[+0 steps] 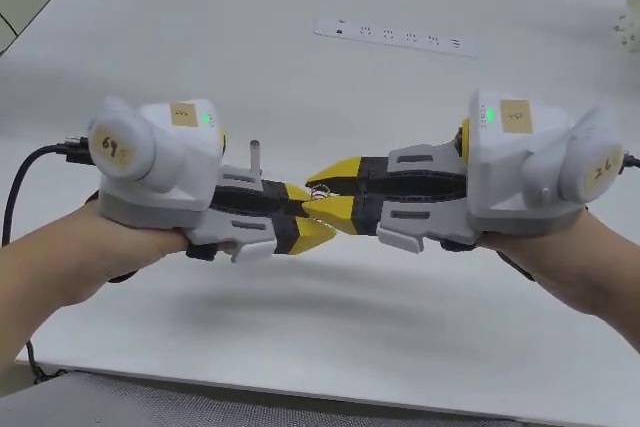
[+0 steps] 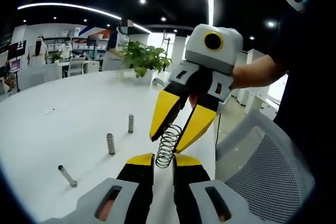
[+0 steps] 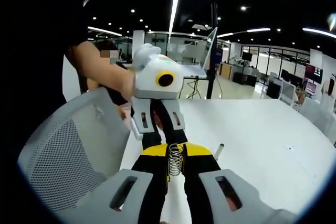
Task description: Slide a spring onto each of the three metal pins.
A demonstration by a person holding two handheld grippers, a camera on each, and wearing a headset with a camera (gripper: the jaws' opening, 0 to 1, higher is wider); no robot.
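Office ceiling lights are glowing over a white worktop (image 1: 420, 287), and two grippers are meeting tip to tip in the air above its near edge.

The danger is sitting in this handover. The spring (image 2: 168, 144) is hanging off the worktop between both sets of jaws. If one side is letting go while the other is gripping off-centre, the coil is likely to spring out sideways and drop past the near edge or roll away. Too hard a squeeze risks buckling it. A slanted hold would be making its mouth catch on a pin's tip rather than thread over it.

The left gripper (image 1: 306, 215) is reaching in level from the left, jaws nearly together and pinching one end of the spring. The right gripper (image 1: 322, 197) is pointing back at it from the right, also level. Its yellow tips are pressing on the sides of the other end, as far as the left gripper view is letting me judge. Each hand is cradling its grey housing from below.

Two sprung pins (image 2: 130, 123) (image 2: 110, 144) are standing back from the near edge. The bare pin (image 2: 67, 176) is waiting beside them, its surface smooth and uncovered.
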